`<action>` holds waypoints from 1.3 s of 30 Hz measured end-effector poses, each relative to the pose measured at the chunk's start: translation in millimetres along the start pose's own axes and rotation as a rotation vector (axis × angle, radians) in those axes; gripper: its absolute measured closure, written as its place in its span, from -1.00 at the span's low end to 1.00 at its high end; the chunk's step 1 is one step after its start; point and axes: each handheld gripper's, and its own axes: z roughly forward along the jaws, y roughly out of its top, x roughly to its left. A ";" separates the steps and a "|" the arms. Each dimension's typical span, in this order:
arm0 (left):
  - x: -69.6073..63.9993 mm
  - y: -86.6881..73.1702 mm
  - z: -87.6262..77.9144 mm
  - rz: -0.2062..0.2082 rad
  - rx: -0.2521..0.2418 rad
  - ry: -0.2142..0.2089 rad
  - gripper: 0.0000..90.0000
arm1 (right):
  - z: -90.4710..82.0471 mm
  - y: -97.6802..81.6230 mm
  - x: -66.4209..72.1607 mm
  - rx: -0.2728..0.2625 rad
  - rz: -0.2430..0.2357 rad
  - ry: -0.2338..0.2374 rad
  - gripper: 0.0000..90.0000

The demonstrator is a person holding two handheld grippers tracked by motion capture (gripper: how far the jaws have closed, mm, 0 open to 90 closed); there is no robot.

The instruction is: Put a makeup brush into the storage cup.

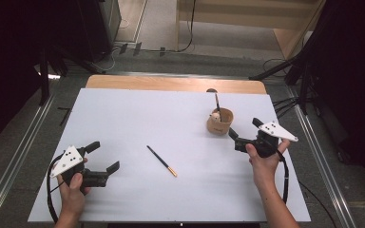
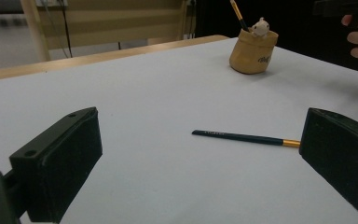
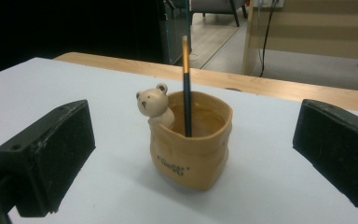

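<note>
Gaping right gripper empty, near pen holder

Bare forearms, no sleeves — black left gripper and right gripper, each topped by a grey three-cornered plate with dark dots, trailing black cables.

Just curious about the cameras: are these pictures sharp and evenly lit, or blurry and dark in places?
High view: white table bright, surroundings dark. Right gripper view: bear pen holder sharp, with a soft shadow. Left gripper view: pencil fairly sharp, near black tongs soft.
</note>
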 end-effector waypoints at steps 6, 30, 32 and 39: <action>-0.2 -0.6 -0.9 0.000 0.000 0.001 -1.00 | -17.2 -16.2 -1.5 0.023 0.003 0.011 -1.00; -0.1 -1.0 -2.8 0.002 -0.012 0.008 -1.00 | -74.5 -52.0 -4.8 0.017 0.021 0.003 -1.00; 0.0 -0.8 -2.2 0.006 -0.008 0.008 -1.00 | -77.1 -55.7 -5.3 0.025 0.020 0.003 -1.00; -4.4 6.0 -1.9 0.006 -0.032 -0.007 -1.00 | -77.4 -53.7 -2.3 0.015 0.006 0.010 -1.00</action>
